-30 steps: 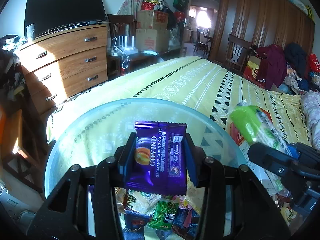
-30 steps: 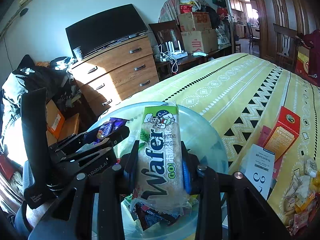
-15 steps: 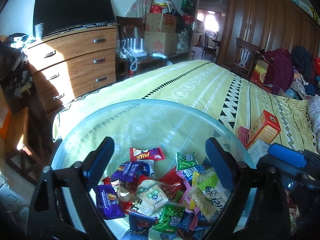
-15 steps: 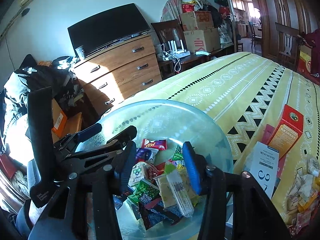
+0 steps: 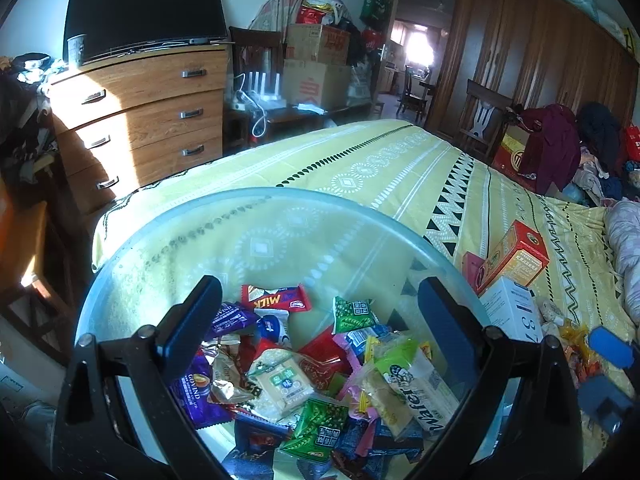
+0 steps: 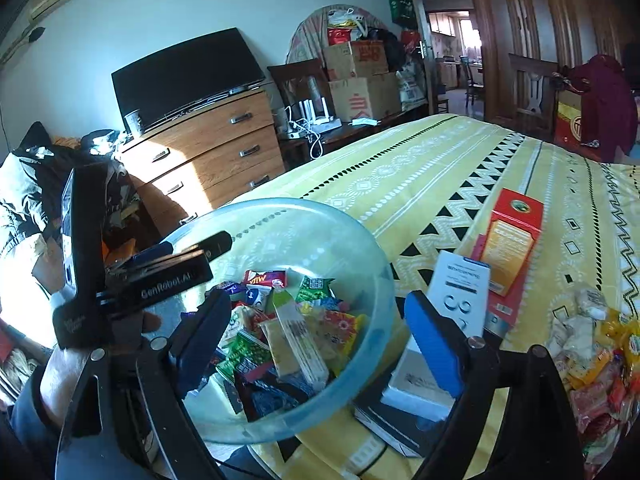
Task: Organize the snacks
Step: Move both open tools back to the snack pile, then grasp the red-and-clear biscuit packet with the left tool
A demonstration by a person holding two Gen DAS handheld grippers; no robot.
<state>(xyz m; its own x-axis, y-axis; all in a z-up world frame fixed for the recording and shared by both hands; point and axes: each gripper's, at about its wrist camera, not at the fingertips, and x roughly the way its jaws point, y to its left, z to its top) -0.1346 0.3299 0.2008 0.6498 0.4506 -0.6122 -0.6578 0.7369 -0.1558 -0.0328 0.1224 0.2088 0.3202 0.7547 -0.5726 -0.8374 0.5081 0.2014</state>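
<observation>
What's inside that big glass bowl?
The glass bowl holds a heap of wrapped snacks: a Wafer pack, a red milk candy, green pea packets. Lower layers are covered.

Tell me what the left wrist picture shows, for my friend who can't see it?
The left tool hangs open and empty over a clear bowl full of wrapped snacks on a yellow patterned bed. An orange box lies beside the bowl.

Above the snack-filled bowl (image 5: 280,200) I had open air, while boxes (image 6: 516,240) crowded its right side and bare bedspread (image 6: 420,168) lay clear beyond.
</observation>
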